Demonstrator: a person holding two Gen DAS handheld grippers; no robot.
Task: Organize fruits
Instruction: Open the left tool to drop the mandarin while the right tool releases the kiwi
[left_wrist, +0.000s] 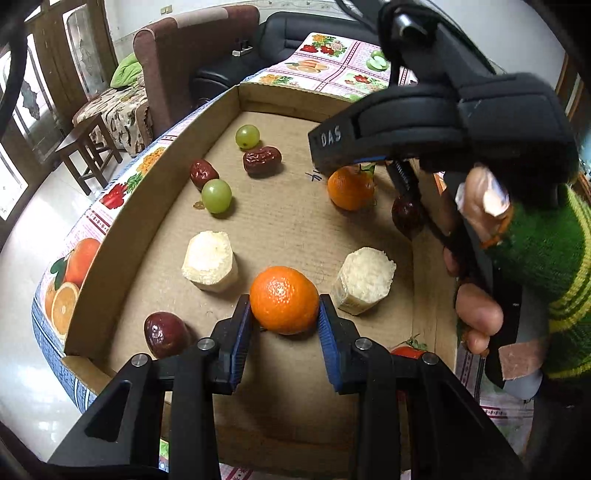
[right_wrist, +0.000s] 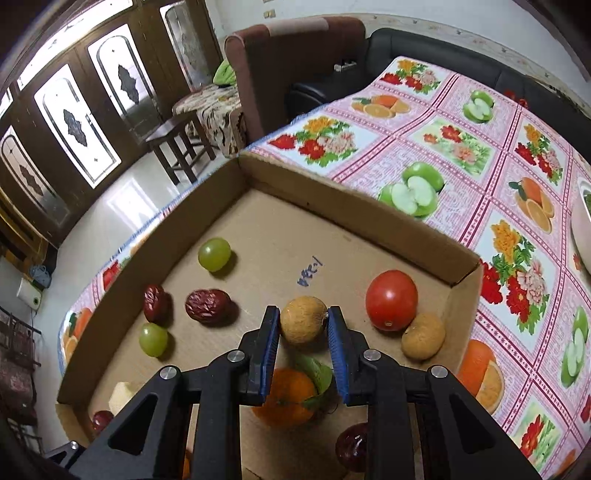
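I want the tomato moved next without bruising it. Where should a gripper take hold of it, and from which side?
Grip the tomato across its round middle, coming from above. The brown fruit touches its near right side and the box wall stands close behind, so place the fingers on the sides clear of both. Its smooth skin probably needs a gentle squeeze.

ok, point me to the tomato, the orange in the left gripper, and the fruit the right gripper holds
tomato (right_wrist: 391, 299): right wrist view, middle of its red skin.
orange (left_wrist: 283, 299): left wrist view, centre of its peel.
brown round fruit (right_wrist: 303, 319): right wrist view, centre of its rough skin.
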